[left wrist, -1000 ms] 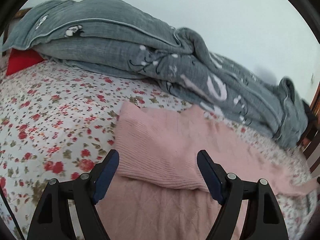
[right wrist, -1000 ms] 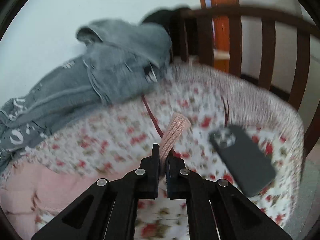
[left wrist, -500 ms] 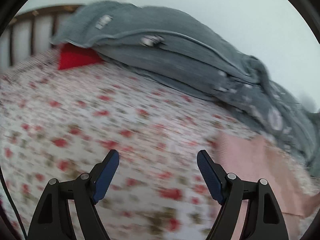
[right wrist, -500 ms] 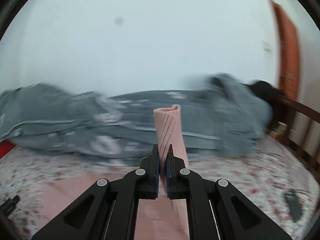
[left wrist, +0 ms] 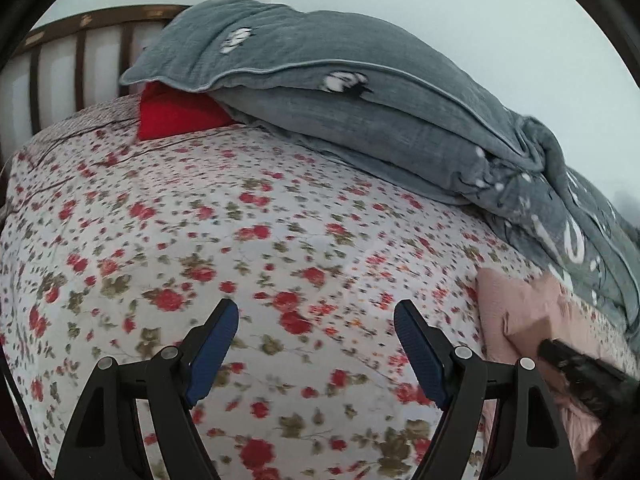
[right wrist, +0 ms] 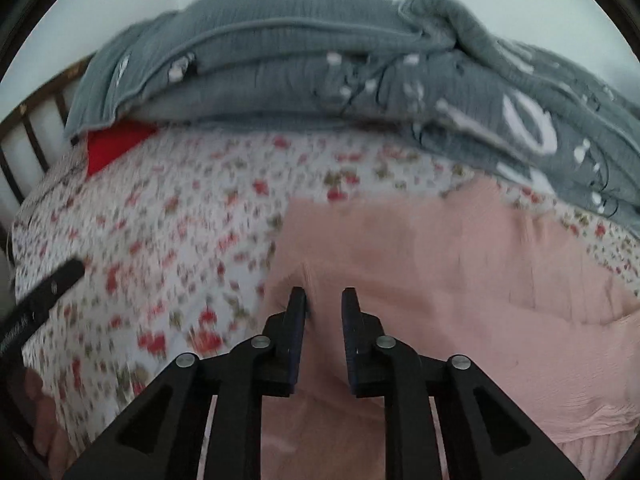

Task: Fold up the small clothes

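Note:
A pink knit garment (right wrist: 460, 264) lies on the floral bedsheet (right wrist: 180, 216). In the right wrist view my right gripper (right wrist: 323, 300) hovers over the garment's left part with its jaws a little apart and nothing between them. A small ridge of pink fabric rises just beyond the left finger. In the left wrist view my left gripper (left wrist: 316, 316) is wide open and empty over bare floral sheet (left wrist: 240, 220). The garment (left wrist: 520, 312) shows at the right there, with the right gripper's dark body (left wrist: 580, 372) over it.
A rumpled grey quilt (left wrist: 360, 92) lies along the far side of the bed against the wall. A red pillow (left wrist: 176, 116) peeks from under it. A dark wooden slatted headboard (left wrist: 60, 64) stands at the left. The left gripper's edge (right wrist: 44, 292) shows at far left.
My right gripper carried the pink sleeve left over the garment and has let it go, jaws now apart. My left gripper swung left off the garment to bare sheet.

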